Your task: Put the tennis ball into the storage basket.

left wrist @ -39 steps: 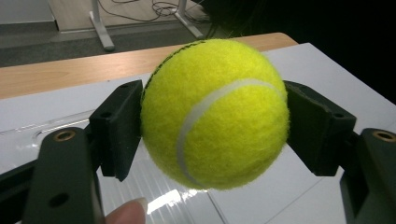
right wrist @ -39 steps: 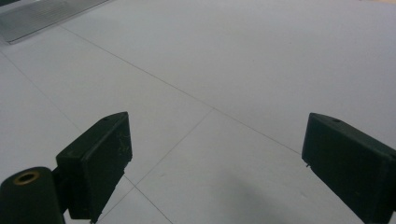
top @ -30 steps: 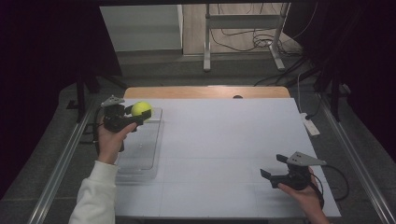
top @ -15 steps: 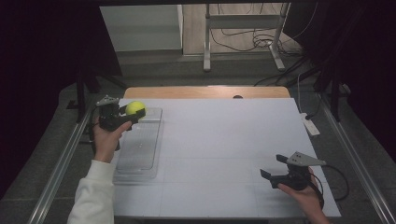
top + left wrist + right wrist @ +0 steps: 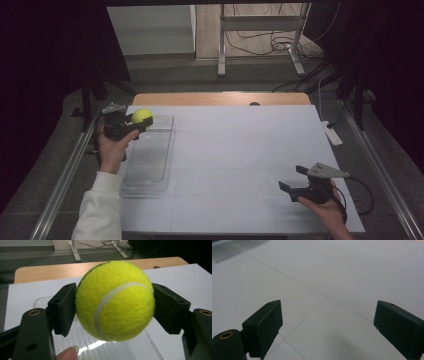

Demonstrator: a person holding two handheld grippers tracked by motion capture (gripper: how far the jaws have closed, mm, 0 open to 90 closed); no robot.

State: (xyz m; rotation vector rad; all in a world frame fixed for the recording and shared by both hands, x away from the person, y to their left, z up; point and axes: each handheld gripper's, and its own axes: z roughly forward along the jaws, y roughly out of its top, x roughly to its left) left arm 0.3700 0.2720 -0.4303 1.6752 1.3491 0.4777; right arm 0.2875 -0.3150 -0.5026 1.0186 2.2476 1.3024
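High view: we see the left gripper (image 5: pixel 141 121) clamping a yellow tennis ball (image 5: pixel 142 117) above the far end of a clear plastic tray (image 5: pixel 148 165), which lies at the left of the white table (image 5: pixel 250 150). In the left gripper view, both pads press the ball's sides. The right gripper (image 5: pixel 292 178), jaws spread wide and empty, sits low over the table's near right corner.

High view overlooks the white table (image 5: pixel 240 150); both tong cameras skim it closely.
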